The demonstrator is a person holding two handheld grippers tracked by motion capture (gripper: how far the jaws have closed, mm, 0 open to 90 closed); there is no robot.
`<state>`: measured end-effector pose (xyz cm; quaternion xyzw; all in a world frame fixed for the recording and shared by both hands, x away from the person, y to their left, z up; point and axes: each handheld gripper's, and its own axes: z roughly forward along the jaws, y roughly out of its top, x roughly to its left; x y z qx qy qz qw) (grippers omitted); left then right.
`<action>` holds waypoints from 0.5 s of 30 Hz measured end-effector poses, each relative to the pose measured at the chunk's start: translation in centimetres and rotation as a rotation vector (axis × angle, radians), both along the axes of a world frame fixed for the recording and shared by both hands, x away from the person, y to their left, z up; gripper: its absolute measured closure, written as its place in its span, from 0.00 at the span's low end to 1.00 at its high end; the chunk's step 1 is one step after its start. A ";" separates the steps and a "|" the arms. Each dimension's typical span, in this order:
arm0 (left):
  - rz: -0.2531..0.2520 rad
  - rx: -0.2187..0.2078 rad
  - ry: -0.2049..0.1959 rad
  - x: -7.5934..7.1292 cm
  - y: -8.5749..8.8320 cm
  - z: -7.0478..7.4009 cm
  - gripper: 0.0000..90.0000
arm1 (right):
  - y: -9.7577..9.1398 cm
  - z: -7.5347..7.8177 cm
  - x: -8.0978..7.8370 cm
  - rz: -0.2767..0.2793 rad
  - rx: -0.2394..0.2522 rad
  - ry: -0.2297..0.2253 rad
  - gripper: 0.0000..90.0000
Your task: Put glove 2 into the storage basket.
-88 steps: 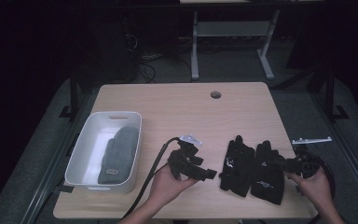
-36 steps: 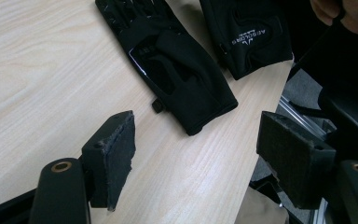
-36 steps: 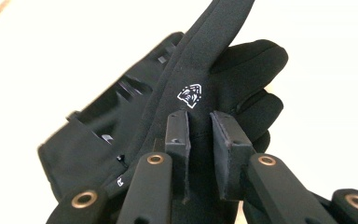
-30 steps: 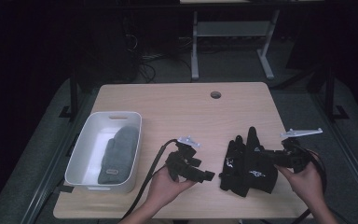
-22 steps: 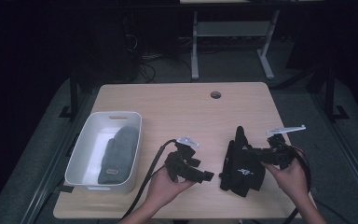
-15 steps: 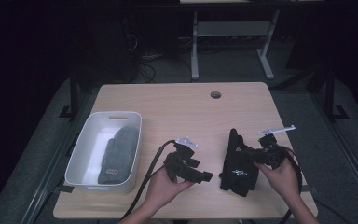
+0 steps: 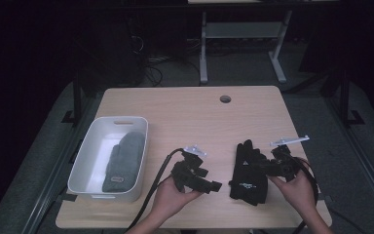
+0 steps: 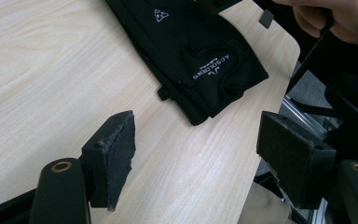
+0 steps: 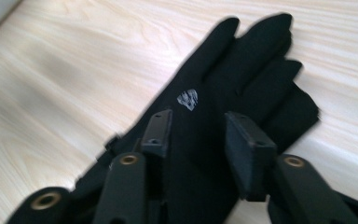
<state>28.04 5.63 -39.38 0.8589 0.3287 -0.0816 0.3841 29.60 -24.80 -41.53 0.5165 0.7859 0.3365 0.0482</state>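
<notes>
A black glove (image 7: 248,170) with white print lies flat on the wooden table, at its near right, fingers pointing away from me; it seems to lie on a second black glove. My right gripper (image 7: 269,168) is at the glove's right edge. In the right gripper view its jaws (image 9: 198,135) stand apart just over the glove (image 9: 242,70); they have just been opening and the pads do not press on it. My left gripper (image 7: 213,185) rests left of the gloves, wide open and holding nothing (image 8: 196,158), pointing at the glove's cuff (image 8: 200,51).
A white bin (image 7: 90,161) at the table's left holds a grey mitten (image 7: 124,161). A cable hole (image 7: 225,99) sits near the far edge. The table's right edge (image 8: 279,60) runs close behind the gloves. A desk frame stands on the floor beyond.
The right hand brought one black glove leftward and laid it on the other, making one pile. Its jaws have parted. The left hand stayed put.
</notes>
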 end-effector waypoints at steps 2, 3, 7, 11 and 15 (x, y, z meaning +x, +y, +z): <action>-0.001 -0.001 0.005 0.0 -0.1 -0.3 0.31 | -0.4 -0.3 -0.5 0.006 -0.019 -0.007 0.79; 0.001 -0.001 0.009 0.0 -0.2 -0.4 0.31 | -0.5 -0.5 -0.7 0.008 -0.023 0.001 0.82; -0.005 0.004 0.018 -0.1 -0.7 -1.0 0.31 | -0.6 -1.9 -1.1 0.009 -0.035 0.032 0.87; -0.008 0.013 0.030 0.0 -1.0 -1.7 0.31 | -0.3 -2.6 -1.4 0.019 -0.030 0.025 0.90; -0.006 0.016 0.050 0.1 -1.6 -2.5 0.31 | 0.4 -2.4 -1.7 0.033 -0.030 0.026 0.92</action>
